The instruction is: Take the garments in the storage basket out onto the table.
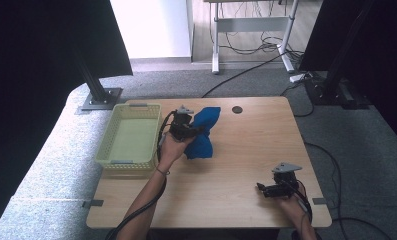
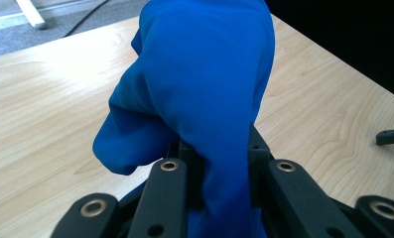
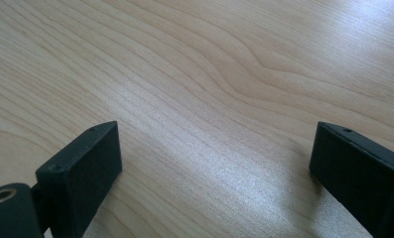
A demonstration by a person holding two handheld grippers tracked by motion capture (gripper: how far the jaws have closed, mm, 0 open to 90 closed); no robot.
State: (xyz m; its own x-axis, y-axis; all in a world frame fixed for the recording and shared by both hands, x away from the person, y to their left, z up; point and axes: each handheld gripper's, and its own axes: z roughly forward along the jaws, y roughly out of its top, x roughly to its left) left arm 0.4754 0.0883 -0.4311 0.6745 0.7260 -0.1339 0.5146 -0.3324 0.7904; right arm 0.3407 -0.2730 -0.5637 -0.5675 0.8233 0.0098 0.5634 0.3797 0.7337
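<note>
Blue cloth is clamped in the left gripper beside the yellow basket; right gripper jaws are held spread above bare counter.

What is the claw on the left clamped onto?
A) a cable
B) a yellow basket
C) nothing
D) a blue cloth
D: the left claw is shut on the blue cloth, whose fabric bunches up between its jaws above the wooden table.

Blue cloth: soft, matt, smooth. Counter: pale wood grain, slight sheen. Basket: yellow plastic lattice. Jaws: matt black.
</note>
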